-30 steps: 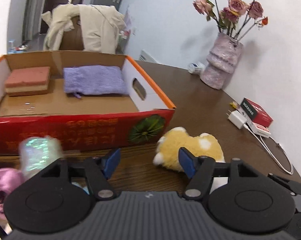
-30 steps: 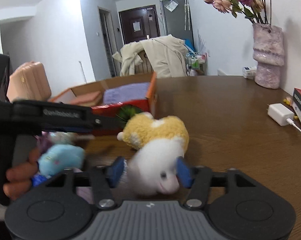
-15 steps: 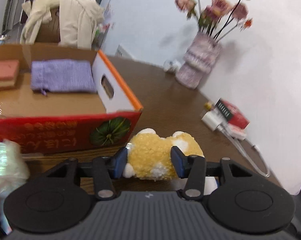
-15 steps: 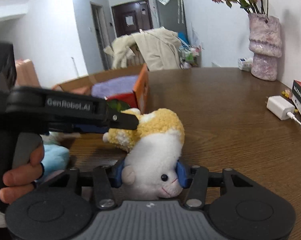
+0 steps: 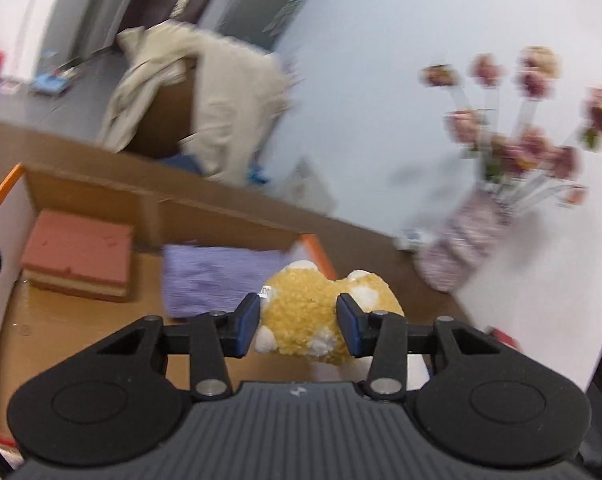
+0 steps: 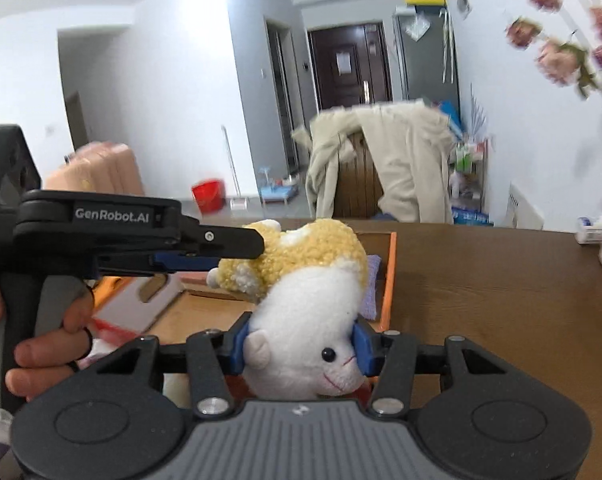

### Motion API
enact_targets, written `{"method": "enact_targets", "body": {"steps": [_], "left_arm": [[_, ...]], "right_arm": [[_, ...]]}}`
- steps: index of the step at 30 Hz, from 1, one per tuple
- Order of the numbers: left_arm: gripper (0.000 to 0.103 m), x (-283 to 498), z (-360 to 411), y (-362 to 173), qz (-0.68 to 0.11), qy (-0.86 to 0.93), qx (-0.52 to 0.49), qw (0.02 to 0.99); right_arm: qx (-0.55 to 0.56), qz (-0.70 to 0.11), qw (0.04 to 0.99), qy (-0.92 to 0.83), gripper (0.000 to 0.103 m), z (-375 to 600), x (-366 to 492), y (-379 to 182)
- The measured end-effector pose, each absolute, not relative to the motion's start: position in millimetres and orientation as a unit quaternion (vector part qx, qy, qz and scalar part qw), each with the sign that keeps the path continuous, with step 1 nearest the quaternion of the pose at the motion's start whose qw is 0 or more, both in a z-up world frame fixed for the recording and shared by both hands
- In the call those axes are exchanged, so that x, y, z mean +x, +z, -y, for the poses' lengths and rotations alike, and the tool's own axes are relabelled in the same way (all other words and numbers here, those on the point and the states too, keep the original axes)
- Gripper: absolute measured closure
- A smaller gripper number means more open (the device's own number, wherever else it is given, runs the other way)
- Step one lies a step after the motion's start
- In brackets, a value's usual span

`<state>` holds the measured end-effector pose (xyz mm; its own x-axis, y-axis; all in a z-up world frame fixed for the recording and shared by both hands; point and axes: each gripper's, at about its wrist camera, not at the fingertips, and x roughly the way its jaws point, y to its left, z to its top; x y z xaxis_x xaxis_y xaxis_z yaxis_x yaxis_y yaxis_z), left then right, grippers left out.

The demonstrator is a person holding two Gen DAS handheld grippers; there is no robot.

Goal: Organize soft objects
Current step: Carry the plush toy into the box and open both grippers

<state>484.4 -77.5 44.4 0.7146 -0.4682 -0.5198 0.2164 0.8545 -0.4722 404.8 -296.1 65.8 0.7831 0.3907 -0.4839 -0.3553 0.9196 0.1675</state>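
Note:
A yellow and white plush toy (image 6: 313, 304) hangs in the air over the right end of the cardboard box (image 5: 221, 216), carried by both grippers. My right gripper (image 6: 301, 346) is shut on its white head. My left gripper (image 5: 299, 326) holds the yellow back end (image 5: 301, 300); its jaws are still closing and the blue pads press into the fur. In the right wrist view the left gripper (image 6: 229, 250) reaches in from the left, held by a hand (image 6: 49, 348). Inside the box lie a pink sponge (image 5: 77, 254) and a purple cloth (image 5: 217, 280).
The box's orange right rim (image 6: 389, 276) runs under the toy on the brown table (image 6: 481, 300). A pink vase of flowers (image 5: 473, 240) stands at the back right by the wall. Behind the table is a chair draped with a beige coat (image 6: 381, 168).
Both grippers closed on the plush toy as it lay on the table in front of the box, then lifted it up and over the box's right end.

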Motion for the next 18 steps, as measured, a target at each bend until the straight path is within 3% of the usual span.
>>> {"method": "enact_targets", "body": {"steps": [9,11,13,18], "left_arm": [[0.059,477.6,64.1,33.3,-0.332,-0.162,-0.165,0.915],[0.053,466.8,59.2,44.2,-0.318,-0.161,-0.163,0.920],[0.048,451.6,53.5,58.2,-0.298,-0.164,-0.154,0.928],[0.036,402.7,36.1,100.1,-0.243,-0.160,-0.124,0.949]], "right_arm": [[-0.052,-0.329,0.933,0.137,0.052,250.6,463.6,30.2],[-0.052,-0.331,0.932,0.135,0.051,250.1,465.8,27.9],[-0.056,-0.329,0.934,0.128,0.043,249.7,465.0,30.3],[-0.051,-0.295,0.947,0.115,0.033,257.6,445.2,56.1]]}}
